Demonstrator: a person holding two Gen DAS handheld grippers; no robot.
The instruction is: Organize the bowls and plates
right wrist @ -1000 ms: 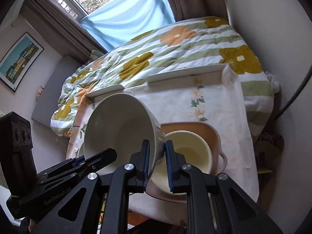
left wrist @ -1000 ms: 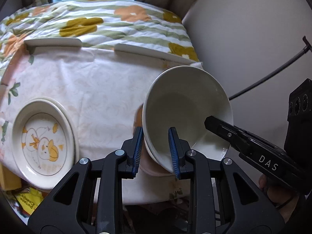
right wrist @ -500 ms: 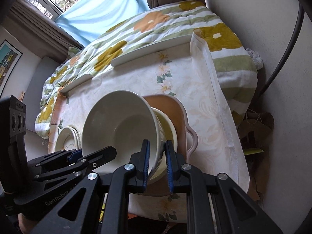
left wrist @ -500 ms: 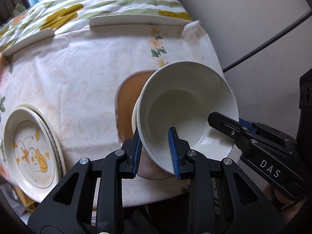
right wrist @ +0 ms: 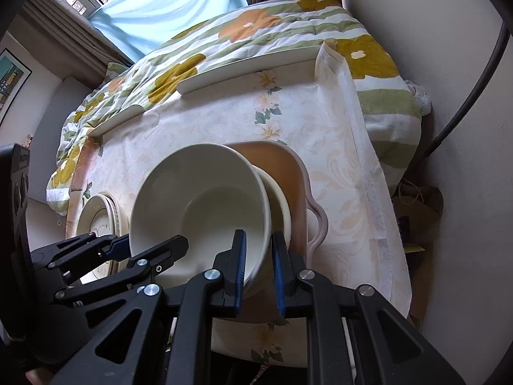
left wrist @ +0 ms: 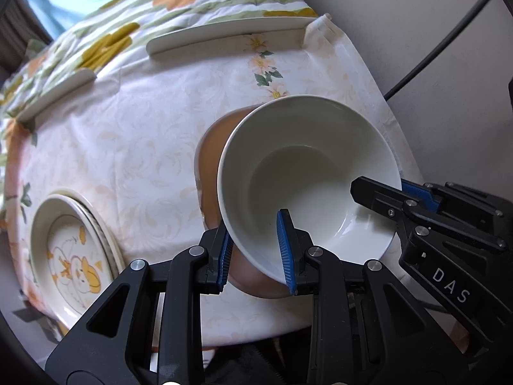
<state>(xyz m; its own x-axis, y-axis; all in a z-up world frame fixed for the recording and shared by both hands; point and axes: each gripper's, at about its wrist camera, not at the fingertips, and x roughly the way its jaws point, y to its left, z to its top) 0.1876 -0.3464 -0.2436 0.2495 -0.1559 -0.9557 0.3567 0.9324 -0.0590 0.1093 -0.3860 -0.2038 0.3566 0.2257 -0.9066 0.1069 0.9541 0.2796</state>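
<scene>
Both grippers hold one large white bowl [left wrist: 307, 173] by its rim. My left gripper [left wrist: 255, 253] is shut on the near-left rim, one blue pad inside and one outside. My right gripper [right wrist: 258, 266] is shut on the near-right rim and shows in the left wrist view as the right gripper [left wrist: 384, 189]. The white bowl [right wrist: 198, 205] tilts slightly and sits in or just over a smaller cream bowl [right wrist: 280, 205]. That cream bowl stands in a pink handled dish [right wrist: 282, 163]. The left gripper [right wrist: 144, 243] shows at the bowl's left edge.
A stack of plates [left wrist: 70, 256], the top one with a duck picture, lies at the table's left near corner. White rails [left wrist: 224, 33] line the far edge of the tablecloth [left wrist: 144, 128]. A floral quilt lies beyond. A wall and a black cable [right wrist: 465, 106] stand close on the right.
Both grippers have come down with the white bowl, which went from steeply tipped to nearly level. It now covers most of the cream bowl. Neither grip has changed.
</scene>
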